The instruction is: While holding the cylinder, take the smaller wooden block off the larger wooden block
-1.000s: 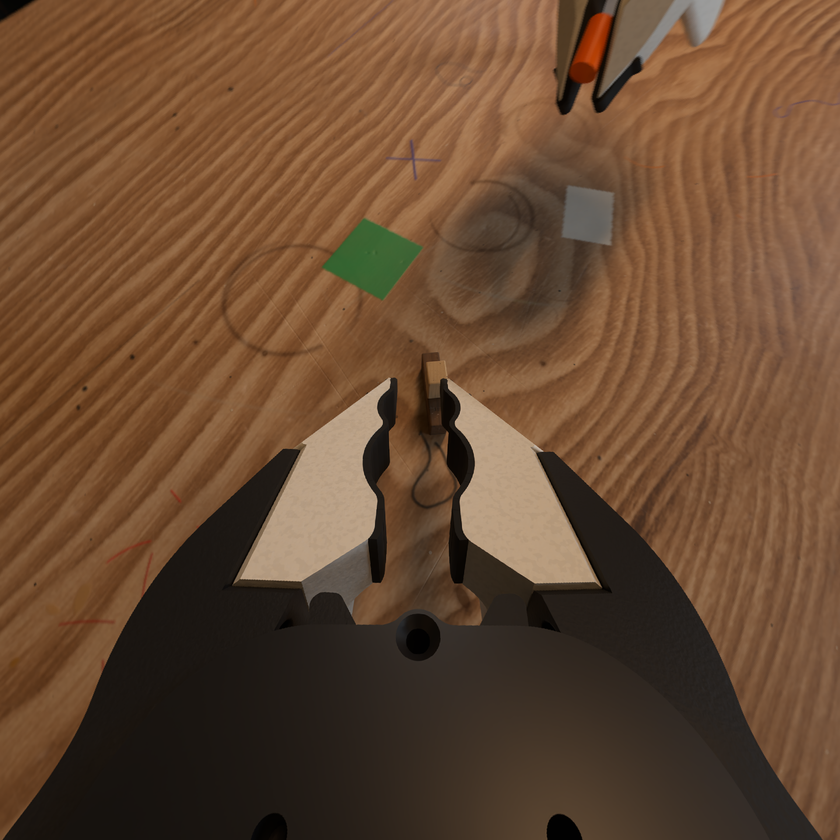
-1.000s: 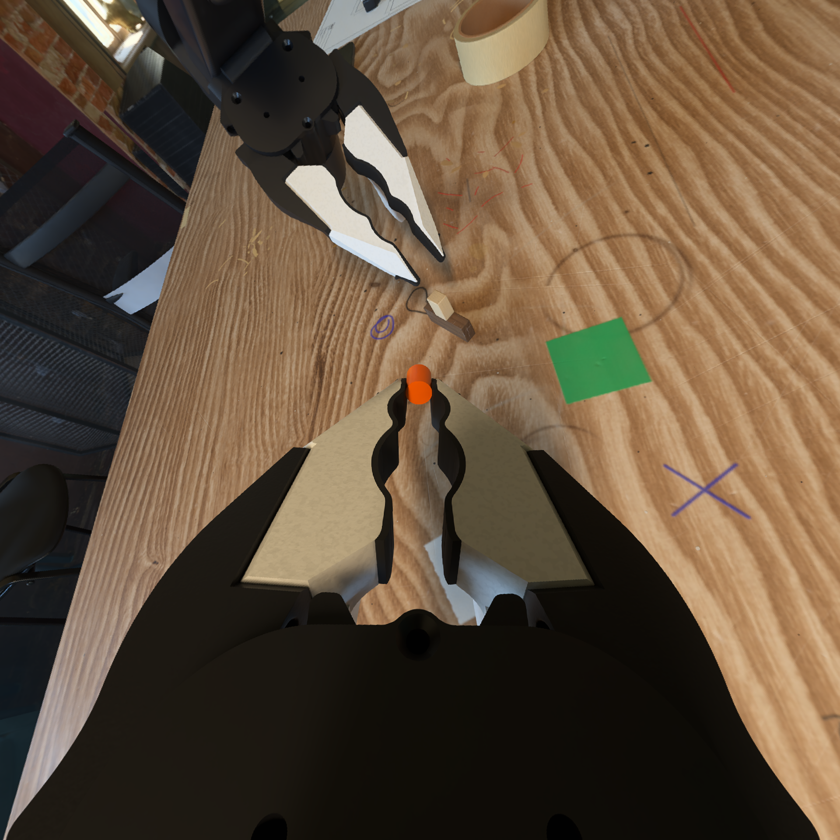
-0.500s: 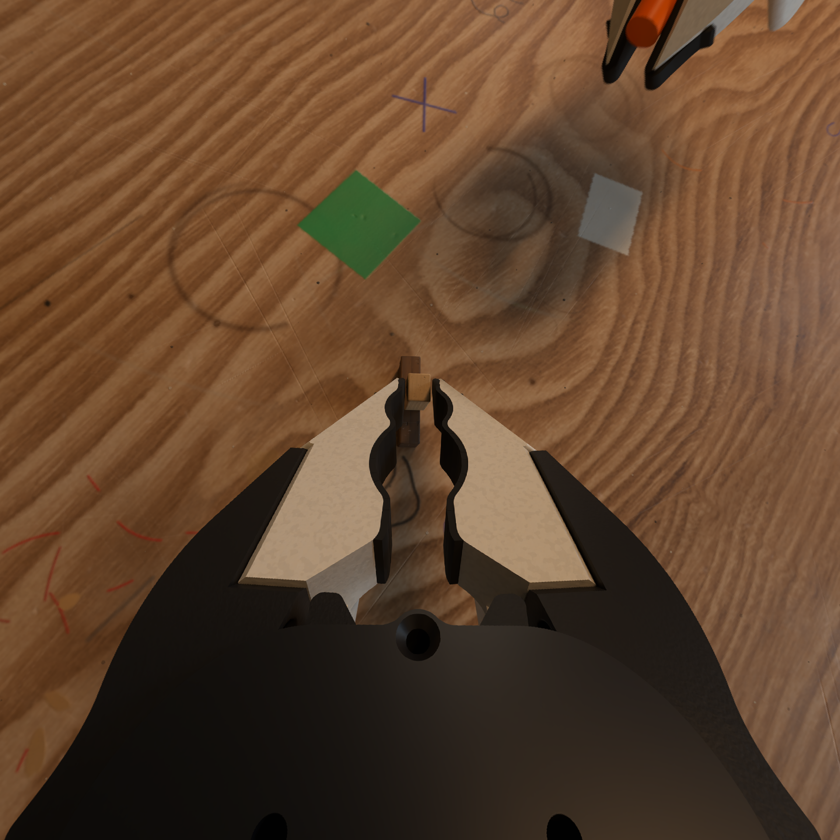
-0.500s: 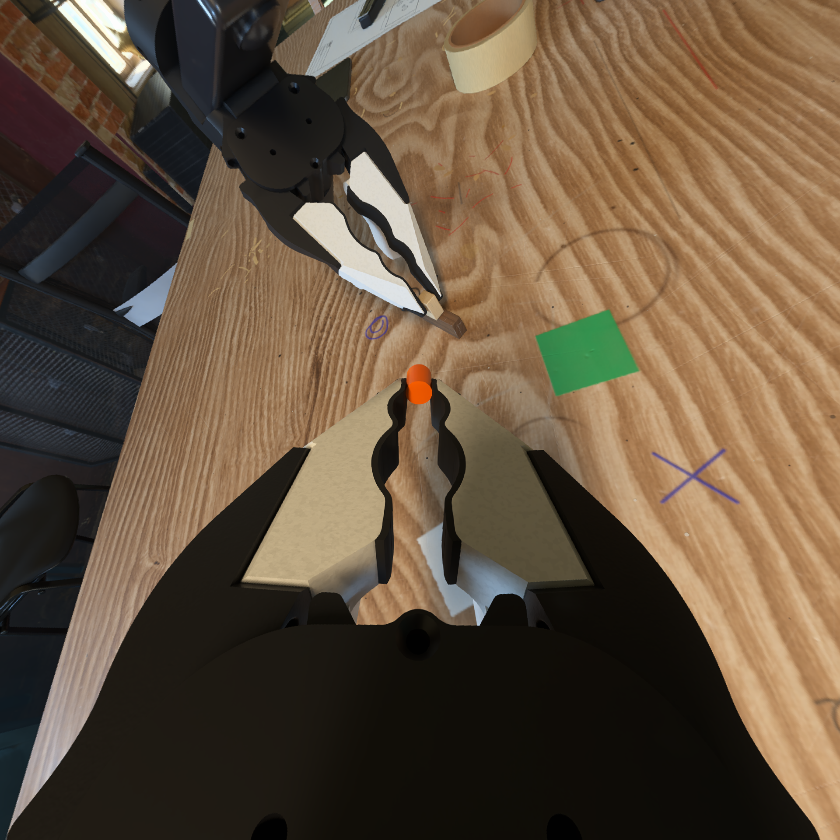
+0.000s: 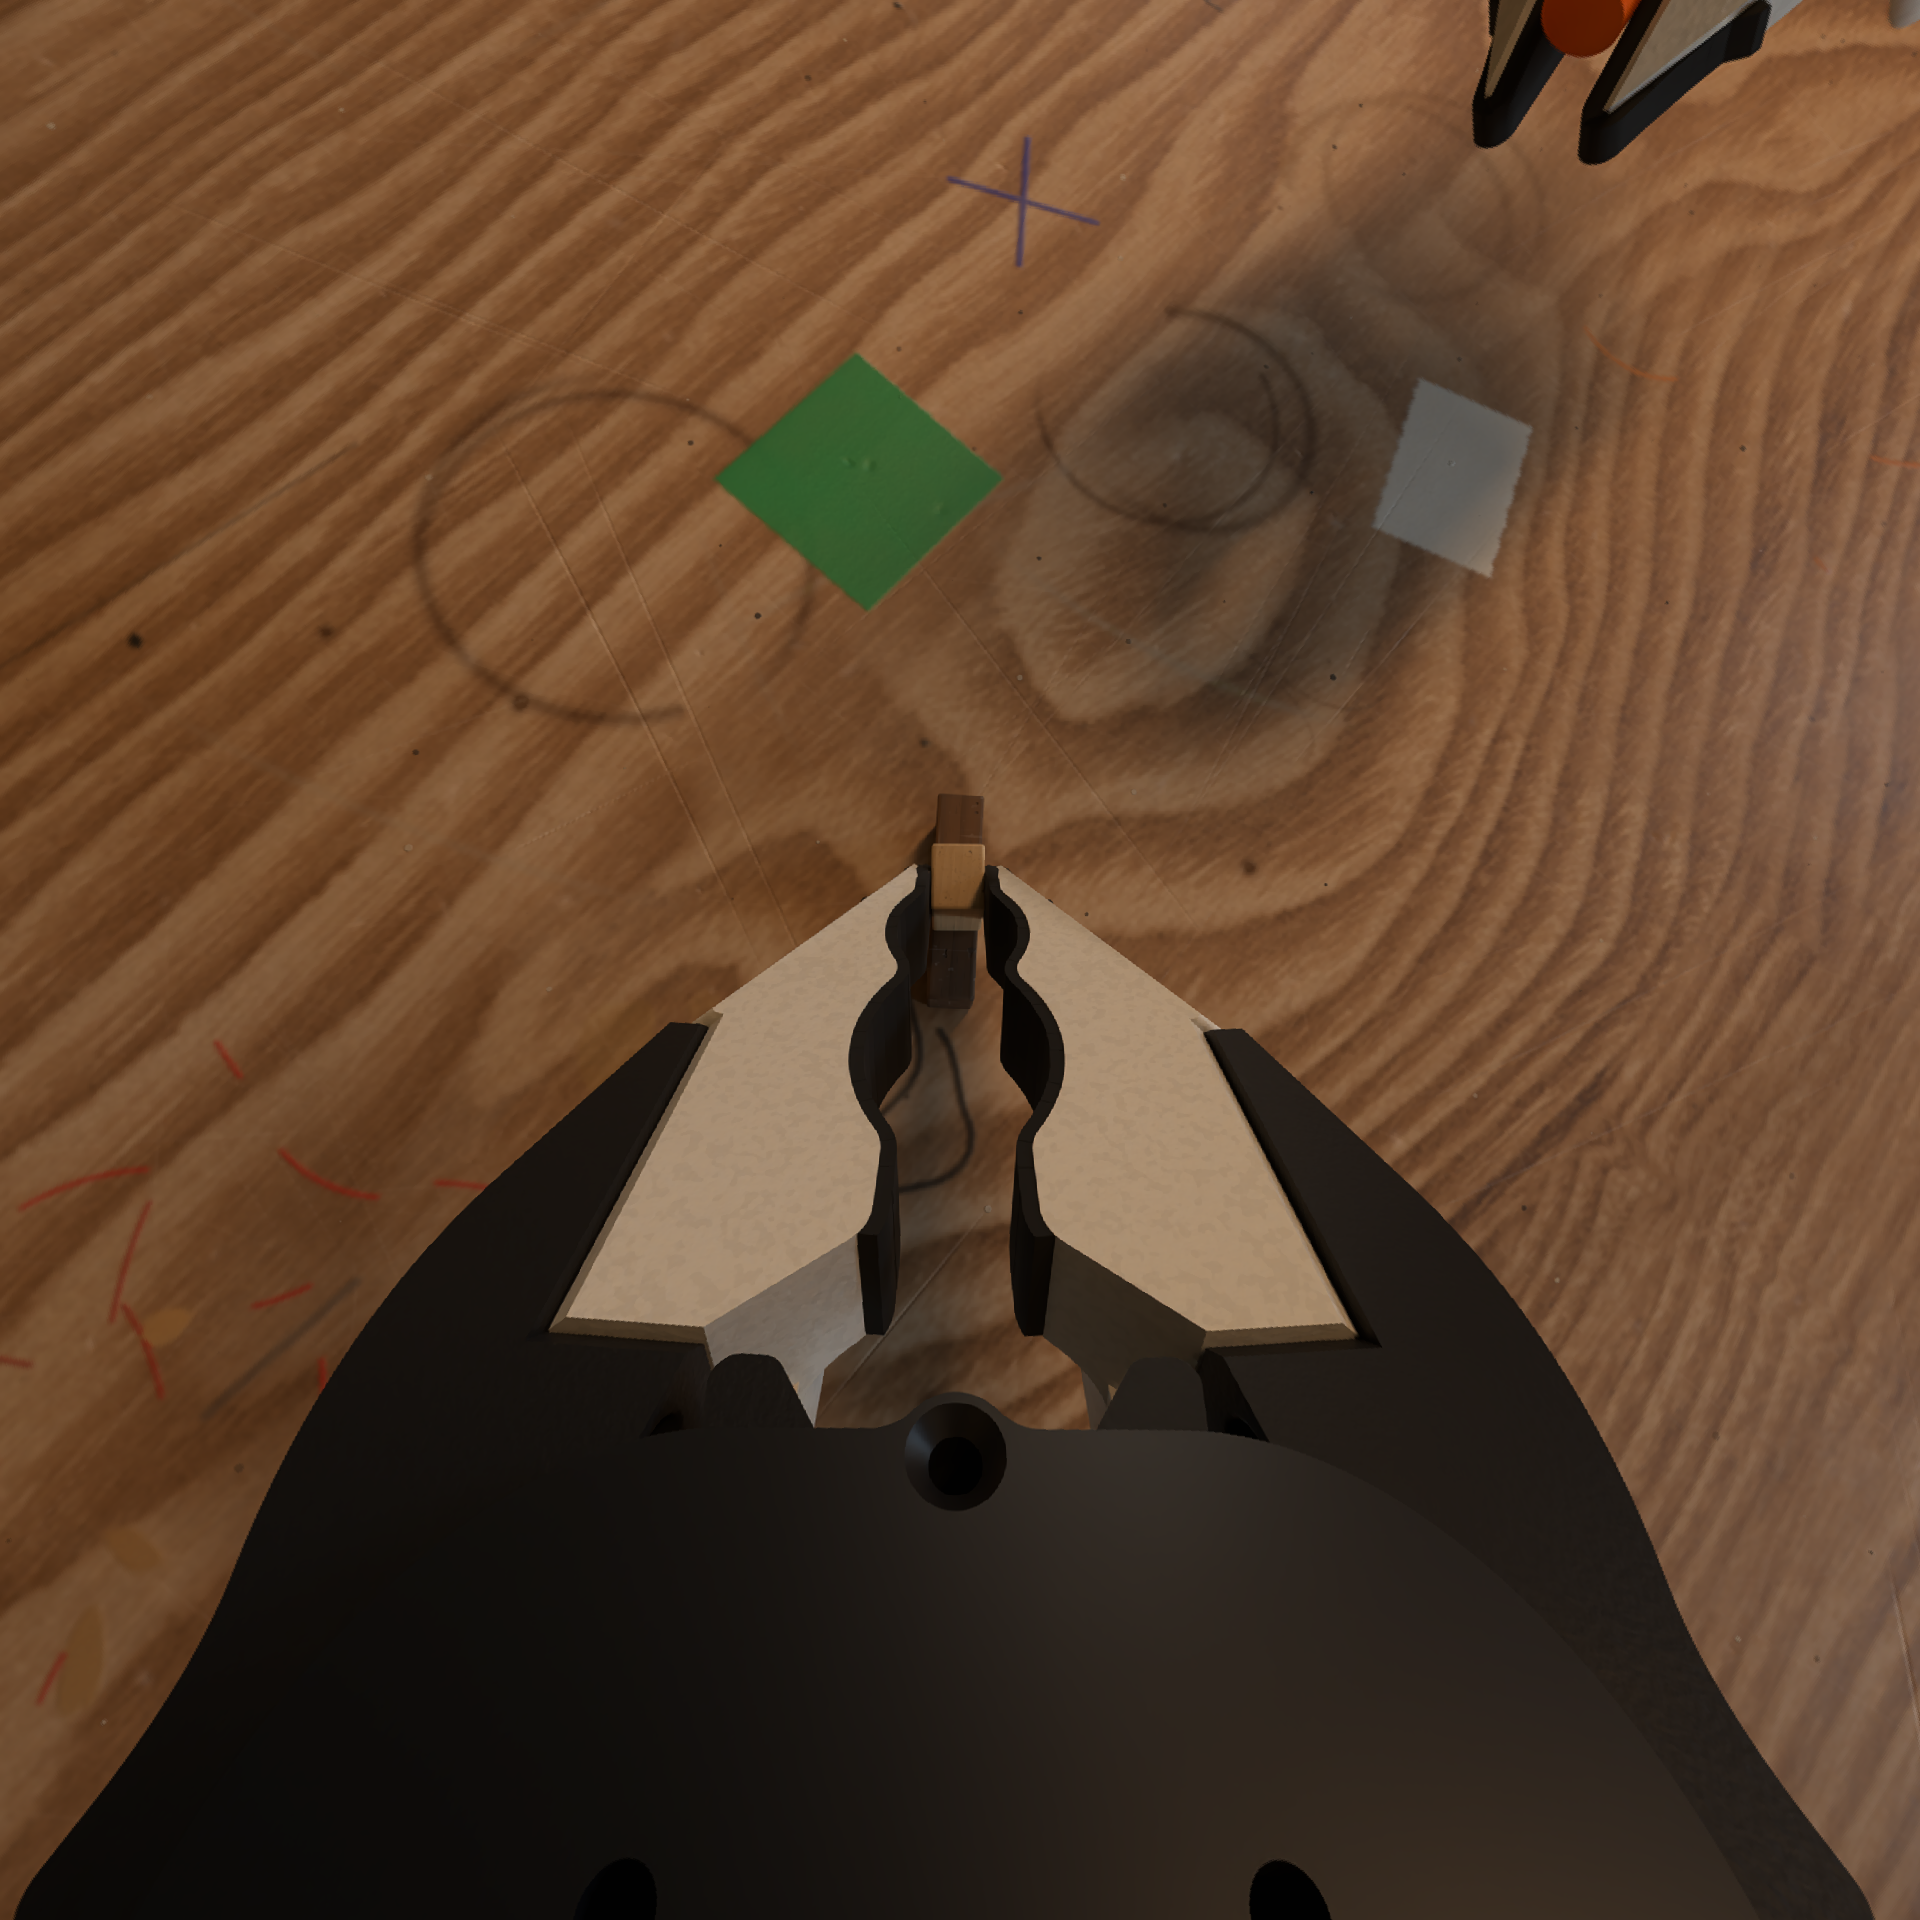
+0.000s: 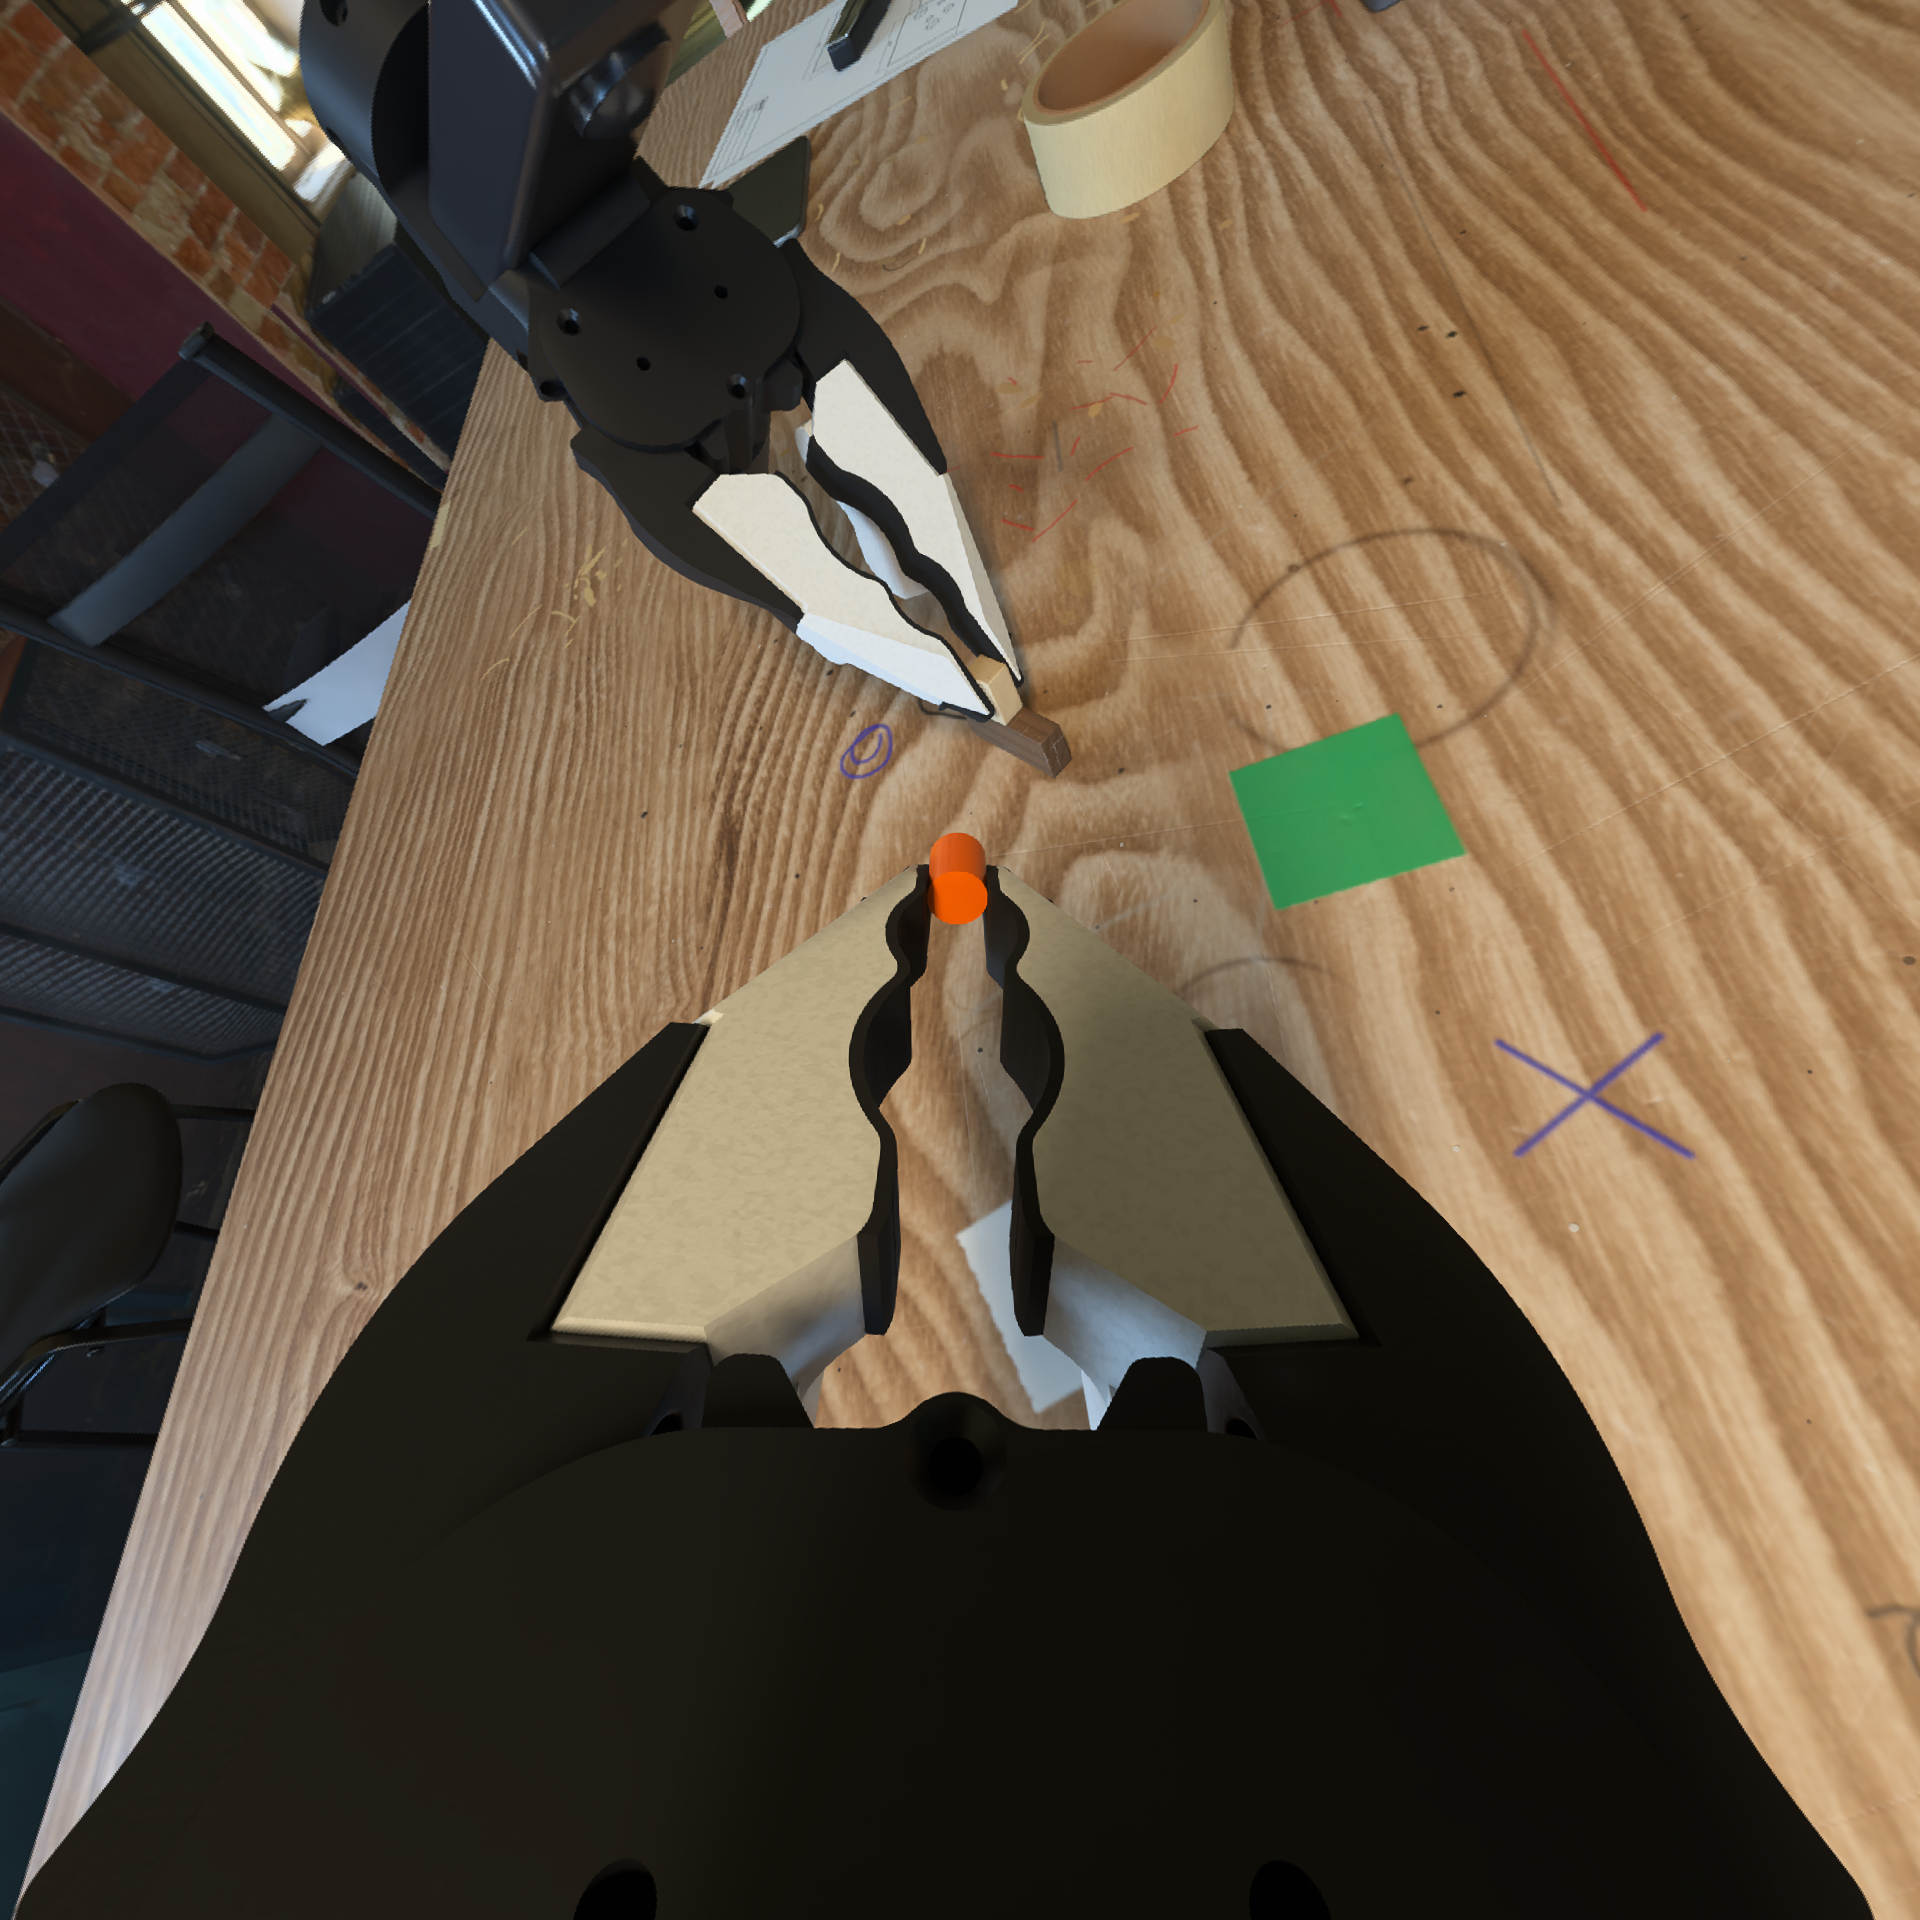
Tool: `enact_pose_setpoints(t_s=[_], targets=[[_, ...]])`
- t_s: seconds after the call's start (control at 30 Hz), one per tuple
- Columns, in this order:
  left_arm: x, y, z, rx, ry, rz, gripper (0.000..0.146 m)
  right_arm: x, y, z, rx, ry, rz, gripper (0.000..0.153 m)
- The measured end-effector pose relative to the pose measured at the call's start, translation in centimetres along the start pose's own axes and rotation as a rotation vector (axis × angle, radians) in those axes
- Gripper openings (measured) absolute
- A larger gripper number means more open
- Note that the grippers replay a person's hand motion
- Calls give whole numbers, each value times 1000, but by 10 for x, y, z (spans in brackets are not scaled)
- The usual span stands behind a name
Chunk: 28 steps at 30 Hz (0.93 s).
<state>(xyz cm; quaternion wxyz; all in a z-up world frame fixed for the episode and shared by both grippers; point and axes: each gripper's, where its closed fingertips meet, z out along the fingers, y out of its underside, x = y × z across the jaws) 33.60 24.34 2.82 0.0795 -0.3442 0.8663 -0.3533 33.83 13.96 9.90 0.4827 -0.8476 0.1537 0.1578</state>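
1. Your wooden table fills both views, but only your right wrist view takes in its far end: a roll of tape and a sheet of paper well beyond the left gripper.
2. Your left gripper shows its whole body only in your right wrist view, tilted down toward the table; a second ago it stood back from the blocks, and it has since come forward over them.
3. Your right gripper is clamped narrowly on the orange cylinder at its fingertips; your left wrist view catches only those tips at the top right corner, farther toward the edge than before.
4. The green square lies ahead of your left gripper, to the left; the white square lies ahead to the right.
5. The larger wooden block lies on the table, running from between your left fingers out past the tips.
6. The smaller wooden block sits on it between your left fingertips, which have narrowed onto its sides; whether it has lifted clear, you cannot tell.
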Motion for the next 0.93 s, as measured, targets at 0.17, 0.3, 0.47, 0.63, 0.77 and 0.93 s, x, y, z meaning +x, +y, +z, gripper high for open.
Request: enact_pose_setpoints(t_s=[0.17,0.3,0.47,0.63,0.77,0.93], targets=[[0,0,0,20,-7,-1,9,0,0,0,-1,-1,1,9],[2,-1,1,34,7,13,9,-1,0,0,-1,0,-2,9],[0,-1,1,46,1,15,9,0,-1,-2,4,5,-4,9],[-3,-4,-3,66,-7,10,9,-1,-2,-3,5,4,-6,9],[-5,-6,-8,76,-16,10,9,-2,-2,-3,5,4,-9,9],[-4,-8,-11,80,-13,25,9,-1,-2,-4,5,6,-9,9]])
